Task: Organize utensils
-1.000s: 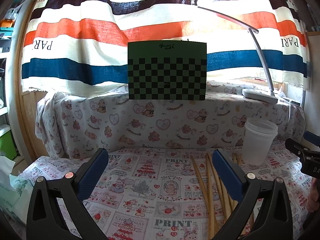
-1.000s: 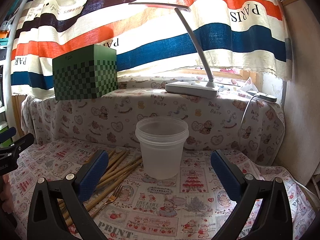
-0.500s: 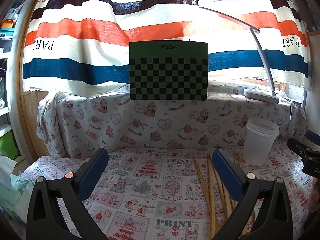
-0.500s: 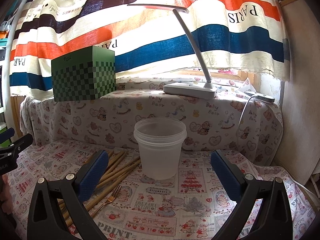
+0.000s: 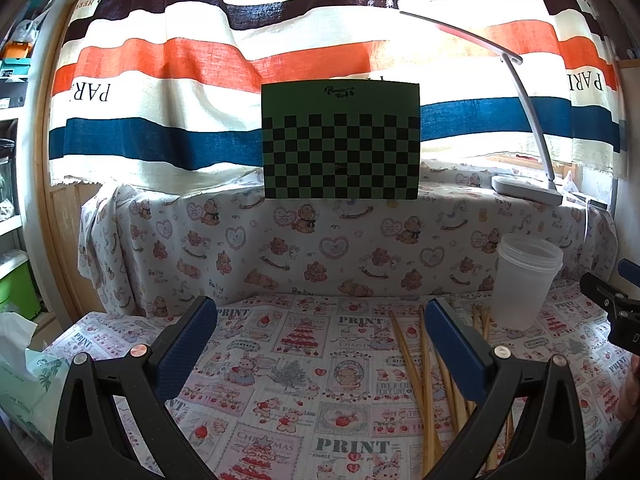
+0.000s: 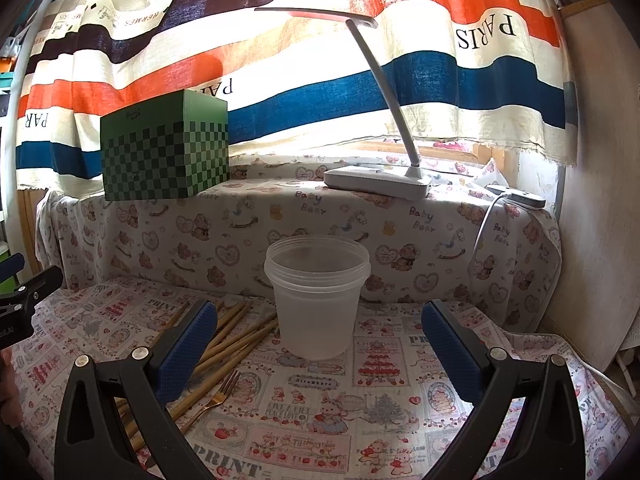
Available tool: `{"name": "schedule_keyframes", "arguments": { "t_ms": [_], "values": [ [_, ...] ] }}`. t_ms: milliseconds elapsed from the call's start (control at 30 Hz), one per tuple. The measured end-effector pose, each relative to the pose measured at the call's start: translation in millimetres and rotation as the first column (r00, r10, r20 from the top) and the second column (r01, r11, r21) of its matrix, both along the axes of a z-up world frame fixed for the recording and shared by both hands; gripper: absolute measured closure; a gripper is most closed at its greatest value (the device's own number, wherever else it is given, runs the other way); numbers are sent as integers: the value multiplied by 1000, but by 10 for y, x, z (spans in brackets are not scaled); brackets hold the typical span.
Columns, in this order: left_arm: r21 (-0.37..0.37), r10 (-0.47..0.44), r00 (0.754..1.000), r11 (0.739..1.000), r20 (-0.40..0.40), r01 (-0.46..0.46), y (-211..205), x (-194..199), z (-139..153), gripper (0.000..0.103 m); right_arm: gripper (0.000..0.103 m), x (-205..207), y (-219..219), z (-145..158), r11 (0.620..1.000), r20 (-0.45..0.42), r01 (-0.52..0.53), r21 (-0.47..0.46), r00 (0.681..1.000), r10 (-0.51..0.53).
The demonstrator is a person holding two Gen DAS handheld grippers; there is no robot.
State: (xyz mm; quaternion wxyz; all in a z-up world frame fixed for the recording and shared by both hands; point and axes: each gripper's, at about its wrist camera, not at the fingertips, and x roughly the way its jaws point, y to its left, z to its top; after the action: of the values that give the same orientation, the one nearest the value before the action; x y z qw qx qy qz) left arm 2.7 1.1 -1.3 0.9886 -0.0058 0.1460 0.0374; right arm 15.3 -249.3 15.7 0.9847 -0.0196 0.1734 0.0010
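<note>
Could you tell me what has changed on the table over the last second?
Very little. Both cameras drifted slightly; nothing was gripped or released. The left gripper and right gripper stay open, and the plastic cup, chopsticks and fork lie as before.

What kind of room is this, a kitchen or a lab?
Probably a corner of someone's home: a striped curtain over a window, a desk lamp on a ledge, and a cartoon-print tablecloth holding chopsticks and a plastic tub.
</note>
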Motion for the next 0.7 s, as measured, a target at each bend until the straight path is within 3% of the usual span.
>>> {"name": "schedule_keyframes", "arguments": {
  "t_ms": [233, 700],
  "values": [
    [-27, -23, 1000, 999, -2, 23, 38, 0, 1, 0, 0, -28, -53, 12, 999, 15, 30, 16, 999, -30],
    [-8, -3, 1000, 1000, -13, 3, 16, 9, 6, 0, 0, -12, -106, 2, 999, -13, 33, 43, 999, -32]
  ]
}}
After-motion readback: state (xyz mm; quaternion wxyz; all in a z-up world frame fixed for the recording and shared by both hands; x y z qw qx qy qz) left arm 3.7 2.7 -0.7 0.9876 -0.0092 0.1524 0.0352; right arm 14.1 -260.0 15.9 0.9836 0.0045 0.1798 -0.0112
